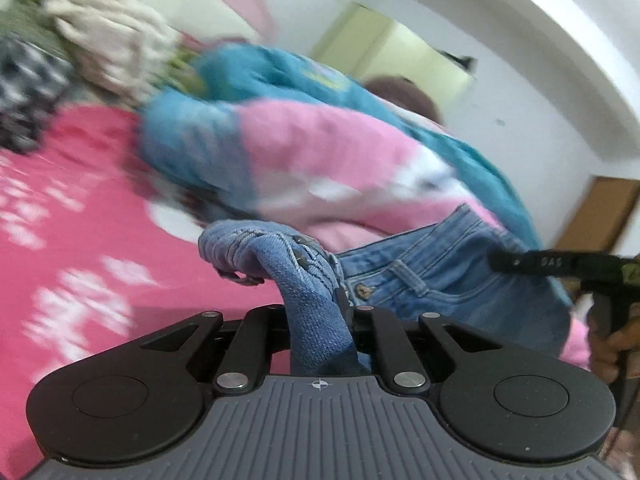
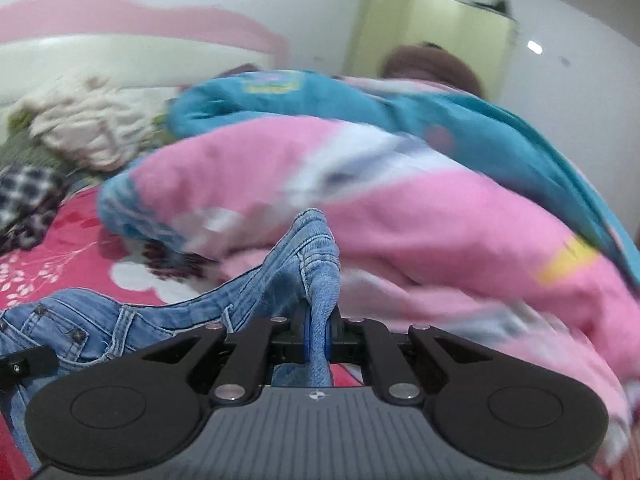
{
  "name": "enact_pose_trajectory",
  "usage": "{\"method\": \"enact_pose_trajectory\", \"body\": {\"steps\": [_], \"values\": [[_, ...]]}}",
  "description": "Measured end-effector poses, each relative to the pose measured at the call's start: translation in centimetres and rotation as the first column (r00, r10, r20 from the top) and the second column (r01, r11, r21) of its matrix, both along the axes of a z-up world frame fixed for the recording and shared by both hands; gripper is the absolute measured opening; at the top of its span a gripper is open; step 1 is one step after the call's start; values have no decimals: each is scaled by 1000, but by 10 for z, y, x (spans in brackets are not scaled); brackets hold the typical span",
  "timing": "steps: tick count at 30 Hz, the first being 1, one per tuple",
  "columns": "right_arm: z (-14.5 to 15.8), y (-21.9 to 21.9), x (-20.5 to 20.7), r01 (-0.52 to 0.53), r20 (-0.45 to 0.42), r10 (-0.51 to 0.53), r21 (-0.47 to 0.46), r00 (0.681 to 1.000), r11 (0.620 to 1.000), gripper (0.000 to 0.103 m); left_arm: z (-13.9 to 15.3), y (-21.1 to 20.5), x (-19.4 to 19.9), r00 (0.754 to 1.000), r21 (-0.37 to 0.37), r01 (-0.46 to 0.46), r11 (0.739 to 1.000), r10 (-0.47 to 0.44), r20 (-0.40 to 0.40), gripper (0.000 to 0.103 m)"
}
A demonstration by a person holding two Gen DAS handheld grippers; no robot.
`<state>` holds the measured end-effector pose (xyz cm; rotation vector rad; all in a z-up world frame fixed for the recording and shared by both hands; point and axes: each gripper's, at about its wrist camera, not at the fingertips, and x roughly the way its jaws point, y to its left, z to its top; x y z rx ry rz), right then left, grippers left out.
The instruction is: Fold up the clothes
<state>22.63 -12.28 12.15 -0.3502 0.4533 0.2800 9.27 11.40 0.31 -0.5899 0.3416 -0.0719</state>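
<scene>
Soft, even indoor light is filling both views, and motion blur is smearing most of what lies beyond the grippers.

The pink-and-teal quilt (image 2: 400, 208), the cream bundle (image 1: 112, 48) and the printed red bedsheet (image 1: 68, 216) are streaking, while the jeans (image 1: 420, 276) and the black gripper bodies are staying fairly sharp. A small bright spot is glaring on the wall (image 2: 535, 47). Shadows are staying faint. The fisheye lens is bending the walls at the edges and darkening the corners.
</scene>
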Motion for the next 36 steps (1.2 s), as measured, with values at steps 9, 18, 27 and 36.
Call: {"method": "enact_pose_trajectory", "body": {"steps": [9, 18, 27, 36], "values": [[-18, 130, 37, -150, 15, 150, -3, 989, 989, 6, -3, 73, -5, 970, 80, -243, 967, 244, 5, 9], [-84, 169, 99, -150, -94, 156, 70, 983, 986, 7, -16, 100, 12, 938, 100, -330, 939, 338, -71, 9], [-122, 160, 136, -118, -218, 161, 198, 963, 973, 7, -27, 105, 20, 913, 160, -351, 922, 376, -162, 12], [-97, 131, 110, -71, -249, 106, 146, 963, 987, 44, -26, 106, 19, 901, 156, -359, 920, 385, -201, 19]]}}
